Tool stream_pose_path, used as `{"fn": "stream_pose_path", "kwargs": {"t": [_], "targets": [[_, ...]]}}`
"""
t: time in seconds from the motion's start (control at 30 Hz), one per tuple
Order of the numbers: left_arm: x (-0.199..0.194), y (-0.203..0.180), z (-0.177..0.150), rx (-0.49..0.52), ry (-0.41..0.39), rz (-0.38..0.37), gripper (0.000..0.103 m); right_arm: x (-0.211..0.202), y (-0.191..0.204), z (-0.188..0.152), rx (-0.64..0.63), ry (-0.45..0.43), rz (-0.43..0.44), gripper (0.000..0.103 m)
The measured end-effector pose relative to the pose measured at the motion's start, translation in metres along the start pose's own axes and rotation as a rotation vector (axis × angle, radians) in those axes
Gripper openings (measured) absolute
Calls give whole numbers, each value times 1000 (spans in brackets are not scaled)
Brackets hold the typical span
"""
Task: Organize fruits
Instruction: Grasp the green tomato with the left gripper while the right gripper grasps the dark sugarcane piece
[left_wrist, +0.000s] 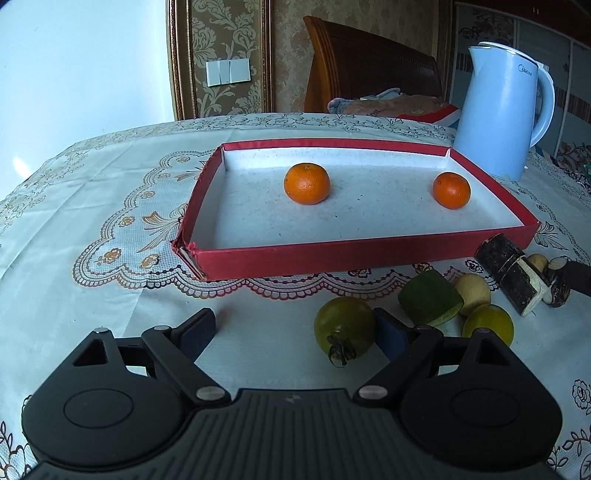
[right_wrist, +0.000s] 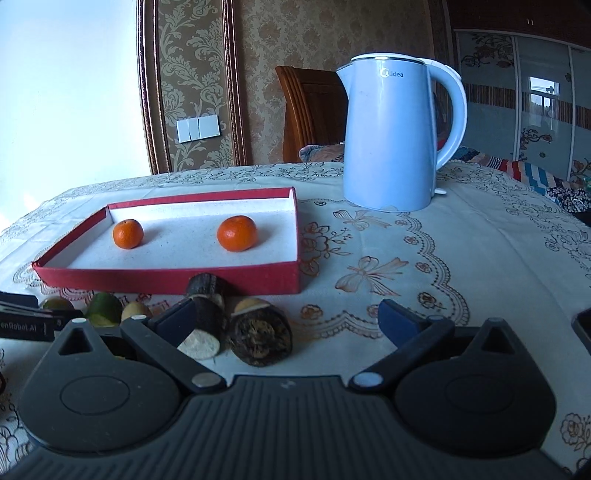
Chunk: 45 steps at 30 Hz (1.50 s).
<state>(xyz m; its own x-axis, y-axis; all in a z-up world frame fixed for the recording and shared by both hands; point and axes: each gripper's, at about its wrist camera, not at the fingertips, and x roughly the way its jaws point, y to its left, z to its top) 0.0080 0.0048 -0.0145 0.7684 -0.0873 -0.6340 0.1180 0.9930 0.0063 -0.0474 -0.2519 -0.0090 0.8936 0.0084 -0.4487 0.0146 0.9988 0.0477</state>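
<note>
Fruits lie loose at the near edge of the surface, in front of the red tray: a green persimmon sits just inside the left gripper, close against its right finger, with a cut green piece, a pale fruit and a yellow-green one bunched beside it. The left gripper is spread wide and grasps nothing. The right gripper is likewise released, its left finger beside two dark cane stubs lying before the tray's near wall. The persimmon looks smooth, round and probably soft, so it may roll or bruise; a gentle hold across its widest middle, clear of the stalk, seems safest. Farther back, two oranges rest well apart in the tray. Beyond its far right corner stands a blue kettle.
</note>
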Motion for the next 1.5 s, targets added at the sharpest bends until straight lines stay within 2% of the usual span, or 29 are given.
{"fn": "stream_pose_path", "kwargs": {"t": [0.1, 0.3, 0.6, 0.67, 0.73, 0.77, 0.9, 1.5], "targets": [[0, -1, 0, 1, 0, 0, 91, -3, -2, -5, -25, 34, -28, 102], [0, -1, 0, 1, 0, 1, 91, 1, 12, -6, -118, 62, -34, 89], [0, 0, 0, 3, 0, 1, 92, 15, 19, 0, -152, 85, -24, 87], [0, 0, 0, 2, 0, 0, 92, 15, 19, -1, -163, 84, -4, 80], [0, 0, 0, 2, 1, 1, 92, 15, 20, -1, -167, 89, 22, 65], [0, 0, 0, 2, 1, 1, 92, 16, 20, -2, -167, 98, 36, 63], [0, 0, 0, 2, 0, 1, 92, 19, 17, -2, -158, 120, 95, 40], [-1, -1, 0, -8, -1, -10, 91, 16, 16, -3, -148, 103, 60, 39]]}}
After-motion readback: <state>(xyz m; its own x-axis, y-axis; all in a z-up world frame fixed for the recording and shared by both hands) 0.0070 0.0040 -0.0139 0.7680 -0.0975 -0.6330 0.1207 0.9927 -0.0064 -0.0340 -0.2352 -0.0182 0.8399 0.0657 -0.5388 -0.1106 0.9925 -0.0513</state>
